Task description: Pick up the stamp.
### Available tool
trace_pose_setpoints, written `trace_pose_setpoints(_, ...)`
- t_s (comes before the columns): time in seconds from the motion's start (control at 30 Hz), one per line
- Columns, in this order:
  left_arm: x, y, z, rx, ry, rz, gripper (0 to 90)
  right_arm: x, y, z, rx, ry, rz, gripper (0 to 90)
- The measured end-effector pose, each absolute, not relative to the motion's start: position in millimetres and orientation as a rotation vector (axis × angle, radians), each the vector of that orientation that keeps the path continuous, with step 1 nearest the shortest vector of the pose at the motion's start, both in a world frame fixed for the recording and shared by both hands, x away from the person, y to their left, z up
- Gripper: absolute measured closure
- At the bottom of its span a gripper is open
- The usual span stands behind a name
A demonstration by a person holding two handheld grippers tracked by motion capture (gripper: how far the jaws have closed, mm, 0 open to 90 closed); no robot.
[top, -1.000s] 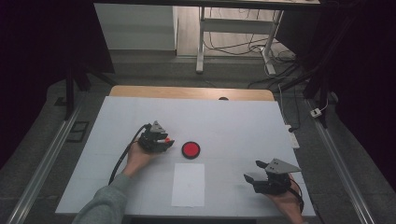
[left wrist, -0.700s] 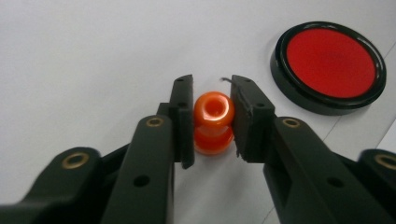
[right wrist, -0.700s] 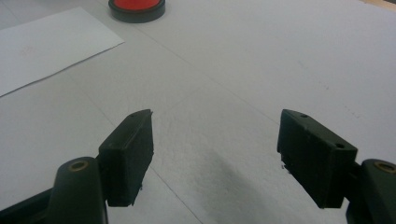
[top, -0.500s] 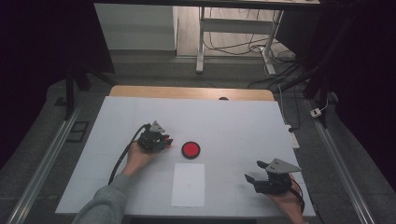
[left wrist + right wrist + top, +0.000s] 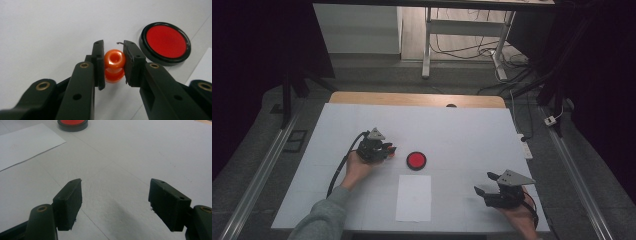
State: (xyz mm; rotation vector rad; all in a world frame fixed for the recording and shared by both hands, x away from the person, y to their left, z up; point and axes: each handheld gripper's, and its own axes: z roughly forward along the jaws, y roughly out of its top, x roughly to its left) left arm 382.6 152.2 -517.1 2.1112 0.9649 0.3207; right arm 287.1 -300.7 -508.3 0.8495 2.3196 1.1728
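Observation:
My left gripper [image 5: 386, 149] [image 5: 113, 48] is shut on a small glossy orange piece [image 5: 114, 65] shaped like two stacked beads; both pads press its sides just above the white tabletop [image 5: 462, 130]. To its right lies a round red disc with a black rim [image 5: 416, 160] [image 5: 166, 41] [image 5: 72, 123]. A white sheet of paper [image 5: 413, 197] [image 5: 25, 142] lies in front of the disc. Near the front right, my right gripper [image 5: 485, 183] [image 5: 116, 195] stands wide open over bare table, with nothing between its jaws.
A black cable [image 5: 343, 162] trails from the left gripper toward the front edge. A strip of wooden tabletop [image 5: 417, 99] runs along the back, with a small dark spot [image 5: 451, 105] on it. Metal rails flank the table on both sides.
The left gripper's jaws have drawn together on the small orange piece, and the hand has barely shifted. The right gripper has stayed where it was.

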Motion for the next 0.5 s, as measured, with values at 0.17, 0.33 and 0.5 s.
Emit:
trace_pose_setpoints(0.17,379,154,-511,2.085,0.95,0.311,71.9,287,-300,-508,0.849,2.316,1.172,26.6)
trace_pose_setpoints(0.33,372,156,-502,2.054,0.926,0.292,71.9,286,-300,-507,0.846,2.318,1.166,26.6)
trace_pose_setpoints(0.5,367,155,-496,2.044,0.893,0.28,71.9,286,-299,-507,0.837,2.312,1.17,26.7)
